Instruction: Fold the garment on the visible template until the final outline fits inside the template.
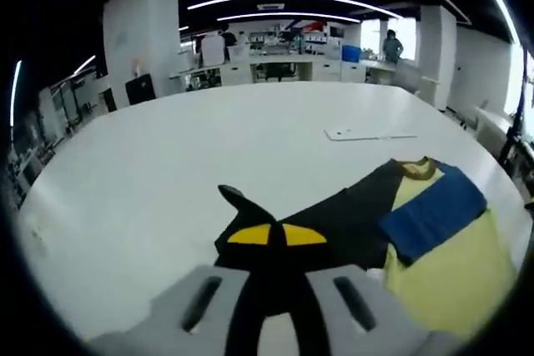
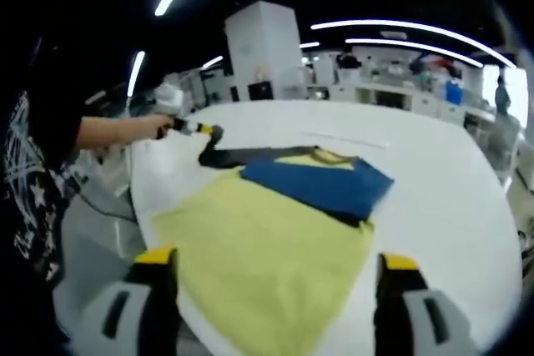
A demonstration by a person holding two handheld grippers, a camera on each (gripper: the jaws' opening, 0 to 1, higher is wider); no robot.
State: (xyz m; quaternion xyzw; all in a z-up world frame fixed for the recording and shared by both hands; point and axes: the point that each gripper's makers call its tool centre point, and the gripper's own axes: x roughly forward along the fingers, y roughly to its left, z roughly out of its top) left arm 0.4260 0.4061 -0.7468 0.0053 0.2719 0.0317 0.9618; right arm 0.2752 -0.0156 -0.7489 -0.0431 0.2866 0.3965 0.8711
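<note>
The garment (image 2: 275,248), yellow with a blue sleeve (image 2: 321,185) and a black part (image 1: 350,214), was spread flat near the edge of the white table (image 1: 192,156). A black corner of it was pinched between the shut jaws of the left gripper (image 1: 275,235), also seen at a person's outstretched hand (image 2: 158,125). The right gripper (image 2: 275,268) was held wide open above the yellow cloth. A thin white sheet (image 1: 367,133) lay farther off.

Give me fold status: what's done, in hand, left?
Done: the blue sleeve already lies folded across the garment's yellow body. In hand: the left gripper is shut on the black sleeve, stretching it out sideways; the right gripper is open above the yellow hem. Left: fold the black sleeve inward, then the body. I can't pick out a template outline on the white table.
</note>
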